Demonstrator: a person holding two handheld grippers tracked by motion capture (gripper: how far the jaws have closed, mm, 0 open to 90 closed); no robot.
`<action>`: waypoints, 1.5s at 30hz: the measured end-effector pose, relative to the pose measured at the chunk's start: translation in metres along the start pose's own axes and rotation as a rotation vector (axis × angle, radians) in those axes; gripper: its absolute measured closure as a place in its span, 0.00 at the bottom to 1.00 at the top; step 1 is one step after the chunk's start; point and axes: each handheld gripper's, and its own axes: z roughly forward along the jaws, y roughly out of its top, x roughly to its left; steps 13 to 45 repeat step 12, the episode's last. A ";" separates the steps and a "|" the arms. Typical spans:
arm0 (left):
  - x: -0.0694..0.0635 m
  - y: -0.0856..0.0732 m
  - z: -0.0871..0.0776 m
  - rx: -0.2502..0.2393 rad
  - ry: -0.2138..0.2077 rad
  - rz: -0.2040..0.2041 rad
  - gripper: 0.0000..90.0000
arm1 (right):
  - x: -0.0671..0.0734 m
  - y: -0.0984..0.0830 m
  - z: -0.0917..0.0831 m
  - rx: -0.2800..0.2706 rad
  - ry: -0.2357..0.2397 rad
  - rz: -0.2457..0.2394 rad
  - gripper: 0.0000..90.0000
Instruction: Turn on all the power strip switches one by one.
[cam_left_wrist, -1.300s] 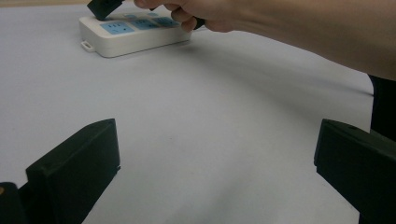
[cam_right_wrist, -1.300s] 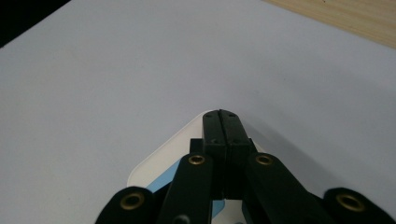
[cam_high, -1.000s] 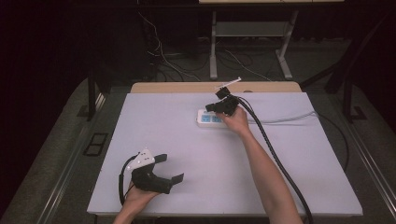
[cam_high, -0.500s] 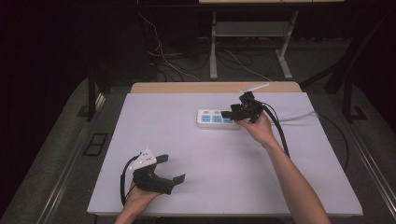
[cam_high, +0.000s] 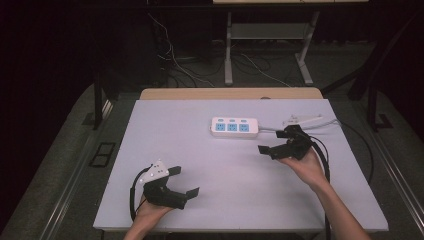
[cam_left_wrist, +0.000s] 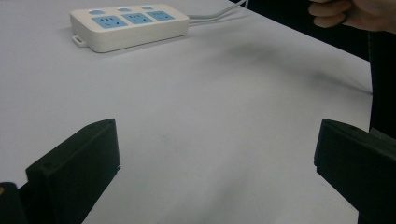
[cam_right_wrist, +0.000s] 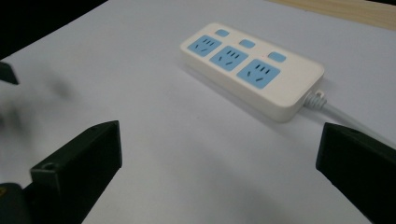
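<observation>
On table (cam_high: 225, 170): one power strip (cam_high: 234, 127), three sockets; two claws, both open.

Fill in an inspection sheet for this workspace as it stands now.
Surface: pale lilac table top, bare over most of its area.
Job's things: white plastic power strip with three blue sockets, lying flat near the far edge, nothing plugged in.
Clutter: nothing seen.
Grippers: left claw open, empty, near the front edge; right claw open, empty, right of the strip, its jaws have just been opening.
Cables: strip's white lead runs off to the right; black gripper cable along the right forearm.
Surroundings: dark floor, loose wires, metal stand legs behind.
</observation>
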 end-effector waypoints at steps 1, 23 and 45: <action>0.000 0.000 0.000 0.000 0.000 0.001 0.00 | 0.002 -0.005 -0.005 -0.002 0.003 0.003 0.00; 0.000 0.000 0.000 0.001 0.002 0.004 0.00 | 0.013 -0.068 -0.057 -0.062 -0.004 0.061 0.00; 0.000 0.000 0.000 0.001 0.002 0.004 0.00 | 0.013 -0.068 -0.057 -0.062 -0.004 0.061 0.00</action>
